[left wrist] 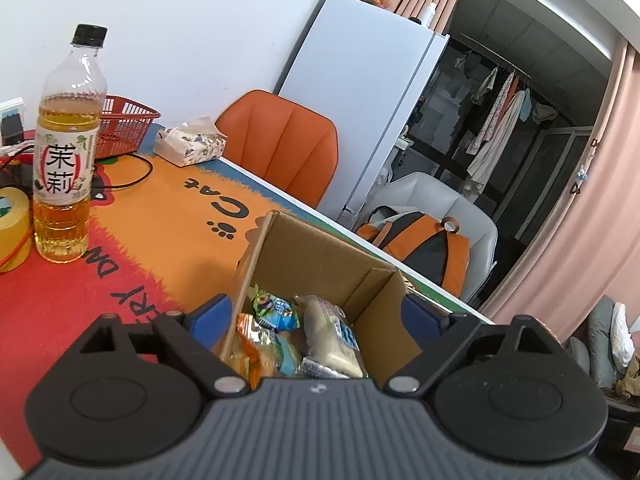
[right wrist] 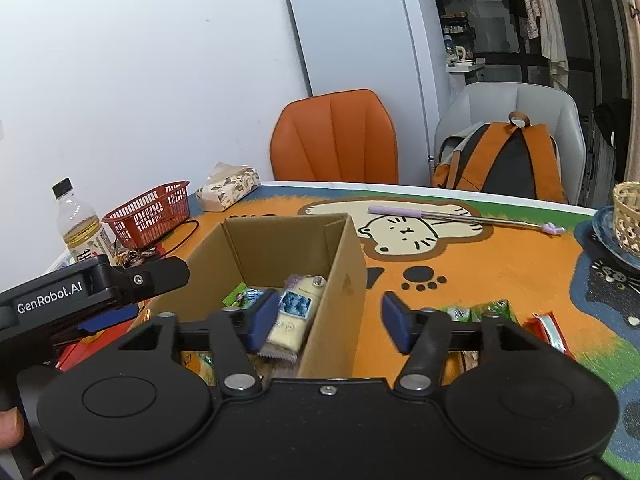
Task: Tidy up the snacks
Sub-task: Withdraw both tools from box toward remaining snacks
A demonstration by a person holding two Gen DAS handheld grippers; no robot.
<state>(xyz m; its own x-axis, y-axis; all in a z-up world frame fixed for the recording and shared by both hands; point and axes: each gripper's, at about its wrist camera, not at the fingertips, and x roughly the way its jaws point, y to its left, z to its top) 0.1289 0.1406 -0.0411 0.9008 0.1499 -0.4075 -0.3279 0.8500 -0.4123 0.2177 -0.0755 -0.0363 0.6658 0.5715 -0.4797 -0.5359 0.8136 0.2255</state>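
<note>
The cardboard box (right wrist: 280,264) is the landmark here, and both grippers stand at its near side. The left gripper (left wrist: 316,316) has its jaws spread wide, one blue pad outside the left wall of the box and the other outside the right wall, so the whole box sits between them; the pads do not seem to press on the walls, so I judge that it holds nothing. The right gripper (right wrist: 326,322) is also released, its jaws straddling only the right wall of the box, one pad inside over the snacks and one outside over the table mat (right wrist: 500,264), with nothing gripped. This placing probably serves to steady or line up the box. Inside the box lie a pale packet (right wrist: 294,316), a blue packet (left wrist: 280,312) and an orange packet (left wrist: 250,344), loosely piled at the near end, while the far end looks empty. Just right of the box, on the mat, green packets (right wrist: 486,311) and a red packet (right wrist: 550,330) wait, so I think the sorting is not finished. Left of the box stands a tea bottle (left wrist: 66,152); beyond it, behind the box, are a red basket (right wrist: 150,214) and a tissue pack (right wrist: 230,186). Far behind the box stands an orange chair (right wrist: 336,136)
</note>
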